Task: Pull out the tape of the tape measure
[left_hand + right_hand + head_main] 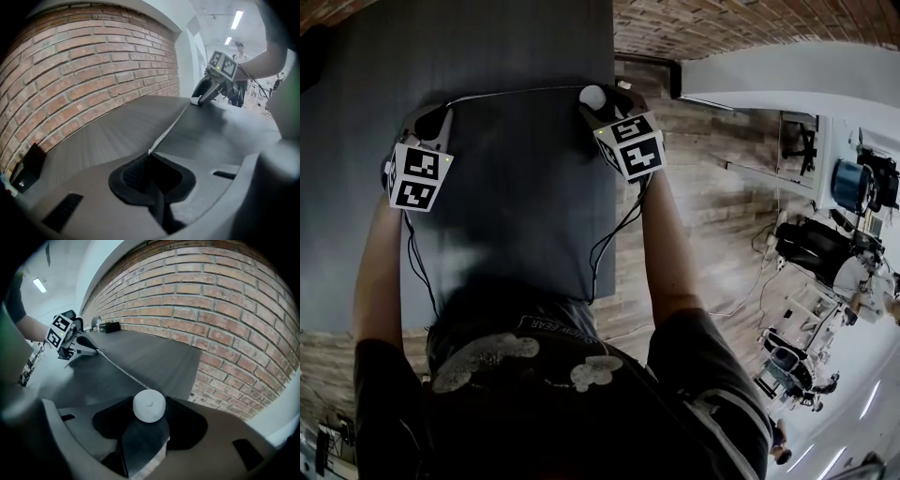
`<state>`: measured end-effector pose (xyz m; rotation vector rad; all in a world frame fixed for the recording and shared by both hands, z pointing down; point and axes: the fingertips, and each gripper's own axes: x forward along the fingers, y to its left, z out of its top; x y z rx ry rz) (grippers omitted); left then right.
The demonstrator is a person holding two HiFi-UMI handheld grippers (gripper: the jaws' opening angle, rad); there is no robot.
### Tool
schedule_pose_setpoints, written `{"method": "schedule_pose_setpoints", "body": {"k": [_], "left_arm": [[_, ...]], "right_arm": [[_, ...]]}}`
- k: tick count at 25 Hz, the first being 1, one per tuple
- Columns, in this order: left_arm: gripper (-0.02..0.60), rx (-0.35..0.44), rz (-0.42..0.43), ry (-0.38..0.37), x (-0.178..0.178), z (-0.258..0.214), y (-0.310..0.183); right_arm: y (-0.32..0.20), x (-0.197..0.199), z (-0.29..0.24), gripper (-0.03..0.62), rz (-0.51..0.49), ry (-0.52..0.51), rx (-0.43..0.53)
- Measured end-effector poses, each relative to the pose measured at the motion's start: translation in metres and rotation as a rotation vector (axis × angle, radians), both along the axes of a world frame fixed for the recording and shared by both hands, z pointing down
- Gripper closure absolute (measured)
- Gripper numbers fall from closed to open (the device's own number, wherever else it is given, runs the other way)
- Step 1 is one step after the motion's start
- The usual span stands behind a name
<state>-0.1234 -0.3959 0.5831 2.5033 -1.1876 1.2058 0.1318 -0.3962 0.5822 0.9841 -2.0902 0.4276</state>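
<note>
Dark grey tabletop (pixel 516 56) lies beside a brick wall (pixel 225 310). Over it the left claw (pixel 150 158) is pressed together on the tip of the thin tape (pixel 171 129). The tape runs in a straight line across to the right claw (pixel 149 412), well apart, which pinches the round white tape measure (pixel 149 404) between its jaws.

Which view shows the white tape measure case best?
The right gripper view: the white case sits large and unblocked between the jaws of the right gripper, with the tape leading away. The head view shows only its top past the marker cube; the left gripper view shows a distant white speck.
</note>
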Motion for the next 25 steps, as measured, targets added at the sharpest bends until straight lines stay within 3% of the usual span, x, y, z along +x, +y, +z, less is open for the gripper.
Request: {"method": "schedule_pose_setpoints", "body": {"k": [3, 8, 12, 18, 25], "left_arm": [[0.560, 0.002, -0.019, -0.014, -0.003, 0.002, 0.000], [0.449, 0.021, -0.057, -0.036, -0.010, -0.004, -0.004], [0.403, 0.008, -0.092, -0.031, -0.015, -0.010, -0.002], [0.380, 0.047, -0.154, 0.006, -0.019, -0.057, 0.020], [0.379, 0.152, -0.256, 0.069, -0.028, -0.118, 0.069]], "right_arm": [[-0.001, 0.000, 0.000, 0.359, 0.026, -0.013, 0.011], [0.004, 0.003, -0.003, 0.342, 0.028, -0.001, 0.035], [0.008, 0.003, -0.011, 0.330, 0.004, 0.000, 0.050], [0.027, 0.010, -0.057, 0.330, 0.009, -0.031, 0.122], [0.055, -0.009, -0.116, 0.330, -0.049, -0.095, 0.252]]}}
